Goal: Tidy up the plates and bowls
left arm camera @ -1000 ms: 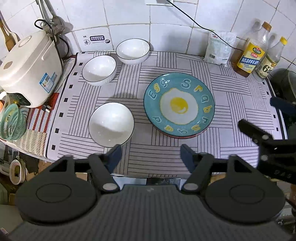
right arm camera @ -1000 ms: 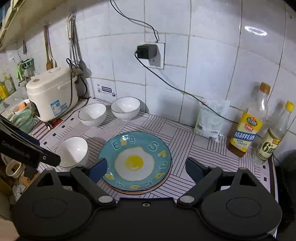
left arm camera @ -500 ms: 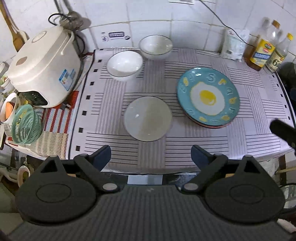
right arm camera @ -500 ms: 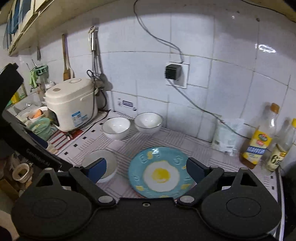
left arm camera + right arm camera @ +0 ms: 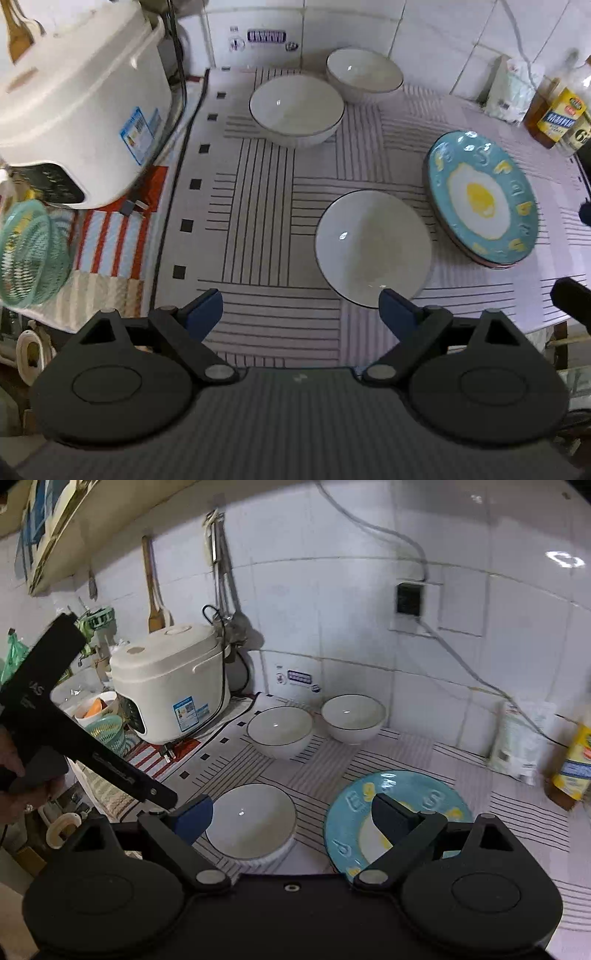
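Three white bowls and a blue fried-egg plate [image 5: 484,199] sit on a striped mat [image 5: 258,221]. The near bowl [image 5: 373,247] lies just beyond my left gripper's right fingertip. The other two bowls [image 5: 297,109] [image 5: 364,74] stand at the back by the wall. My left gripper [image 5: 301,308] hovers over the mat's front, its jaws wide and closing slightly, nothing between them. My right gripper [image 5: 290,808] stands open above the near bowl [image 5: 251,821] and the plate [image 5: 406,786], holding nothing. A hand [image 5: 22,786] carries the left gripper at the left of the right wrist view.
A white rice cooker [image 5: 81,110] stands left of the mat, with a green basket [image 5: 29,254] in front of it. Oil bottles [image 5: 557,114] and a white bag [image 5: 513,92] line the back right. The counter's front edge runs just under my left gripper.
My left gripper moved left and down toward the counter, and its jaws widened. The near bowl shifted from centre to the right fingertip. My right gripper swung left, bringing the near bowl between its fingers in view.
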`<state>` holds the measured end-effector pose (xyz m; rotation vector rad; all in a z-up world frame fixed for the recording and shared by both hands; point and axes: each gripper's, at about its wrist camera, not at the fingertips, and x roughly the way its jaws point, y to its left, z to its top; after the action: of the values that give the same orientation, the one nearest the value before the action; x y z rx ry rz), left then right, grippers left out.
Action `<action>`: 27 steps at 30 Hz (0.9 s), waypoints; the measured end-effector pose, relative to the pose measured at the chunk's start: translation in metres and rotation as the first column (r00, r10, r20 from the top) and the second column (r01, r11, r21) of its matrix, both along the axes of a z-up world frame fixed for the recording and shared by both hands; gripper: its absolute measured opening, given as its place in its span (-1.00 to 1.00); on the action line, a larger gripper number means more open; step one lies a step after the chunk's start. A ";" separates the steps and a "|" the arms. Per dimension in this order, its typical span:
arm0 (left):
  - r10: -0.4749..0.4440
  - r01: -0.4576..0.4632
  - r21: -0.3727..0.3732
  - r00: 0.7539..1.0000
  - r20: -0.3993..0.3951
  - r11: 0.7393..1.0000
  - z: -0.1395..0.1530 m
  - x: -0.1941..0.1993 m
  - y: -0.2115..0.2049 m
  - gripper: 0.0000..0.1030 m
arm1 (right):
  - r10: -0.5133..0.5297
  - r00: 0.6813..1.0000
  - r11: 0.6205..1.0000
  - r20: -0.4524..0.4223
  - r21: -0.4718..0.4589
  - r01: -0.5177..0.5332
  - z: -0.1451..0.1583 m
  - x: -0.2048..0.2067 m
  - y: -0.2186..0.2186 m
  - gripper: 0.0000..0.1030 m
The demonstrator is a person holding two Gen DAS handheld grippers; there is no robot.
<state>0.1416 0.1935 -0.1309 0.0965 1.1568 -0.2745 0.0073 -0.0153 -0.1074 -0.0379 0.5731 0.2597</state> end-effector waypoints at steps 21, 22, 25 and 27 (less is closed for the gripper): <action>-0.105 0.094 -0.134 0.991 -0.081 0.986 -0.076 0.046 -0.003 -0.26 | -0.173 0.962 0.974 -0.210 0.111 0.199 -0.120 0.082 0.035 0.33; -0.114 0.099 -0.152 0.990 -0.088 0.983 -0.077 0.048 -0.003 -0.40 | -0.181 0.956 0.970 -0.233 0.120 0.213 -0.123 0.084 0.034 0.14; -0.154 0.139 -0.164 0.985 -0.081 0.977 -0.081 0.049 -0.010 -0.66 | -0.190 0.933 0.961 -0.304 0.137 0.240 -0.133 0.091 0.036 -0.38; -0.173 0.161 -0.156 0.982 -0.068 0.975 -0.080 0.048 -0.014 -0.70 | -0.206 0.926 0.947 -0.317 0.173 0.270 -0.139 0.093 0.036 -0.41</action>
<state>0.1898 0.1797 -0.2110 0.0509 1.2069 -0.5181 0.1002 0.0202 -0.2461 0.2837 0.8373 0.0861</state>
